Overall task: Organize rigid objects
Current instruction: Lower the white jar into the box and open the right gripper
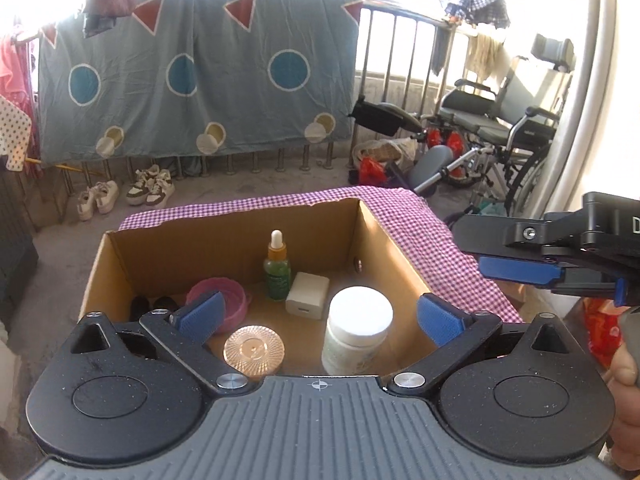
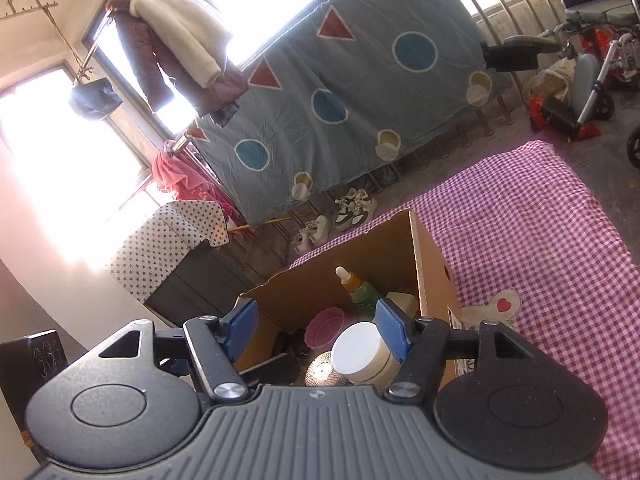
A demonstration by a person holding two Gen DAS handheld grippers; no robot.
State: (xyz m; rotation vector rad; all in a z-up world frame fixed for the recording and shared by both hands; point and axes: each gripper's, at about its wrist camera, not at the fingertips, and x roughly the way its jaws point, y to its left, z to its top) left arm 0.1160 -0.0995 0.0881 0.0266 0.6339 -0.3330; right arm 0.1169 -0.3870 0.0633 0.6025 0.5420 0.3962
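An open cardboard box (image 1: 200, 256) (image 2: 434, 264) stands on a pink checked cloth (image 1: 420, 232) (image 2: 520, 220). Inside it are a green dropper bottle (image 1: 277, 276) (image 2: 360, 290), a white charger block (image 1: 308, 296) (image 2: 402, 300), a white-lidded jar (image 1: 358, 328) (image 2: 360, 350), a pink bowl (image 1: 236, 296) (image 2: 326, 326), a clear ribbed glass dish (image 1: 254, 352) (image 2: 322, 374) and dark items (image 1: 152, 306). My left gripper (image 1: 320, 316) hangs open over the box's near edge, its pads touching nothing. My right gripper (image 2: 318, 332) is open too, above the box's right side; one of its fingers (image 1: 516, 272) shows side-on in the left wrist view.
A wheelchair (image 1: 512, 120) and bags stand at the back right. Shoes (image 1: 148, 186) lie on the floor under a railing hung with a blue patterned sheet (image 1: 192, 80). A dark cabinet with a star-print cover (image 2: 168, 240) is left of the box. A hand (image 1: 624, 368) holds the right gripper.
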